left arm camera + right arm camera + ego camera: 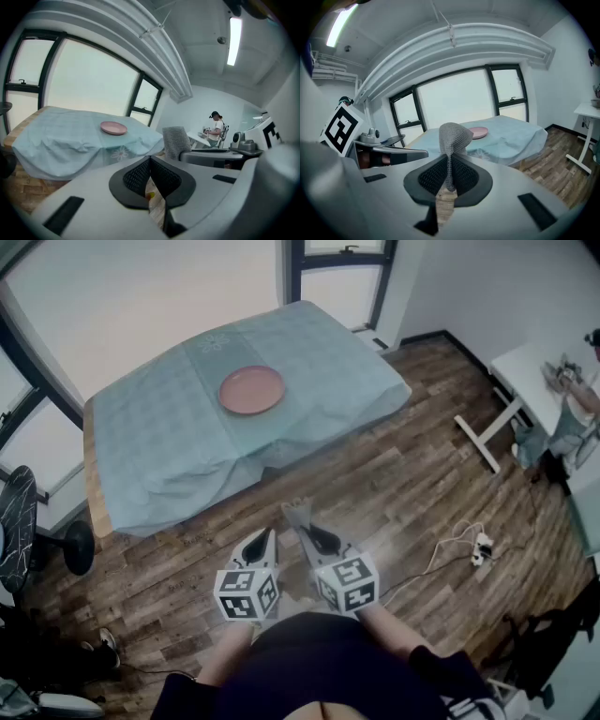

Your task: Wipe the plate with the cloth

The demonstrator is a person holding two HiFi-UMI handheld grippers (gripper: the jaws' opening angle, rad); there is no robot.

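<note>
The pink plate [251, 390] lies near the middle of a table under a pale blue tablecloth [169, 442], well ahead of both grippers. My right gripper [305, 526] is shut on a grey knitted cloth [452, 138], which stands up from between the jaws; the same cloth [176, 142] shows in the left gripper view. My left gripper [265, 540] is shut with nothing in it and sits just left of the right one. Both are held close to the person's body above the wooden floor. In the gripper views the plate [113, 128] [477, 132] is far off.
A white desk [525, 395] stands at the right with a person [216, 130] beside it. A power strip and white cable [478, 547] lie on the floor at the right. A black chair [23, 521] is at the left, and windows are behind the table.
</note>
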